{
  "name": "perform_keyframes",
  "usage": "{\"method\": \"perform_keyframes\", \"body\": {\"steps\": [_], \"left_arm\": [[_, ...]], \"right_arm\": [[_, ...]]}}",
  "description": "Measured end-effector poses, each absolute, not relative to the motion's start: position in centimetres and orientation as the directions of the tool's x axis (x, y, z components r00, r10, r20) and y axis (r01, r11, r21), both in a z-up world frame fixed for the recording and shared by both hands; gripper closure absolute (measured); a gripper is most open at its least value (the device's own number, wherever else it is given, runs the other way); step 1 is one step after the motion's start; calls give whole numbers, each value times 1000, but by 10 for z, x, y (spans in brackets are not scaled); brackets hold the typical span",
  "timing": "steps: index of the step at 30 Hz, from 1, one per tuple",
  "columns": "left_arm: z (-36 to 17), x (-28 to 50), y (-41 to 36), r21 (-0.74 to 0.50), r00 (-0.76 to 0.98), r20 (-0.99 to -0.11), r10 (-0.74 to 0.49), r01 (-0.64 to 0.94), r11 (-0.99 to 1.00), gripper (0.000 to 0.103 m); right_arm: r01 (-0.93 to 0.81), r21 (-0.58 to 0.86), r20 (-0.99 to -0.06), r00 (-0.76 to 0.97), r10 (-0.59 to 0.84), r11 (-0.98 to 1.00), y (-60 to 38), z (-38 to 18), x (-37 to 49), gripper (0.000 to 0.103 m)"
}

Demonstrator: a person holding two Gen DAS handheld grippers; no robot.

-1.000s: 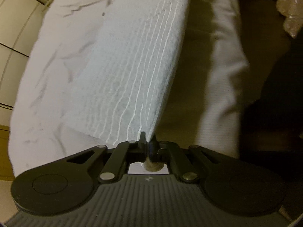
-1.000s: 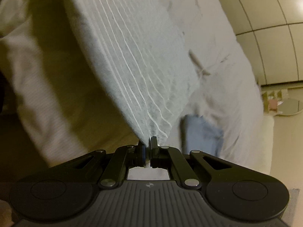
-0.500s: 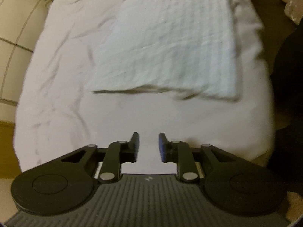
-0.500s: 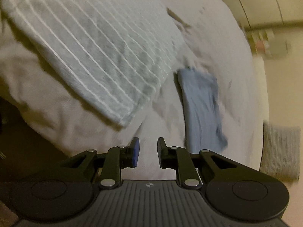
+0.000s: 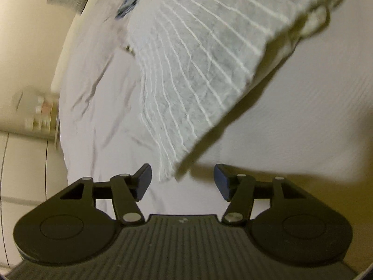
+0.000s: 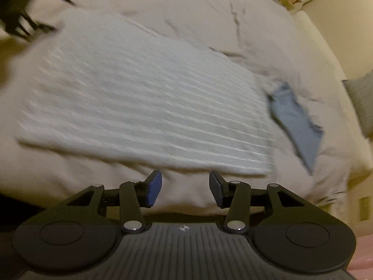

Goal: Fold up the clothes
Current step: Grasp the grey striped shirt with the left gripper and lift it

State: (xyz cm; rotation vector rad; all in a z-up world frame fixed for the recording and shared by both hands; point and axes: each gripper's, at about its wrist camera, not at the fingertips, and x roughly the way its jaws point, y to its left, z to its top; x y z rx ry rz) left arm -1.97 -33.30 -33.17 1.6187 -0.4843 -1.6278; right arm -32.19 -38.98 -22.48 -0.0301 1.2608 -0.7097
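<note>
- Left claw (image 5: 183, 182) gapes wide, holding nothing, a corner of the shirt (image 5: 198, 65) just ahead.
- Right claw (image 6: 185, 190) likewise wide, near the hem.
- Shirt lies flat on the bed (image 6: 209, 11): soft, light, limp; pinch corners.

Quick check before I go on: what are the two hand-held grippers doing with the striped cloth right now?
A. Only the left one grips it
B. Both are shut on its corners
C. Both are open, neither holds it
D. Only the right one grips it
C: the left hand-held gripper and the right hand-held gripper both have their jaws spread wide, with nothing pinched, and the striped cloth lies flat on the bed.
</note>
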Motion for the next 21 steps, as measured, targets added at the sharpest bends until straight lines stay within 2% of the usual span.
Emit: {"method": "perform_keyframes", "body": {"steps": [4,9,10,11,13,16,21], "left_arm": [[-345,-15,-347,754,49,-650,-759,171,-635,45],[-350,-17,-368,748,-11,-656,-755,125,-652,47],[-351,-18,-372,747,-23,-657,-753,115,-655,52],[-352,-18,-377,746,-34,-658,-752,106,-658,68],[-354,-19,-385,743,-58,-661,-748,87,-663,90],[-357,-21,-398,740,-93,-664,-742,58,-670,94],[-352,-21,-411,715,-116,-686,-718,72,-695,95]], "right_arm": [[499,-319,-872,180,-456,806,-353,-227,-290,53],[472,-295,-873,219,-435,831,-314,-240,-261,52],[452,-303,-869,232,-438,839,-308,-244,-255,49],[431,-310,-864,244,-441,847,-302,-247,-248,42],[391,-324,-856,266,-443,861,-292,-254,-236,33],[329,-335,-854,290,-432,883,-285,-269,-215,32],[244,-377,-860,266,-436,893,-277,-299,-182,30]]}}
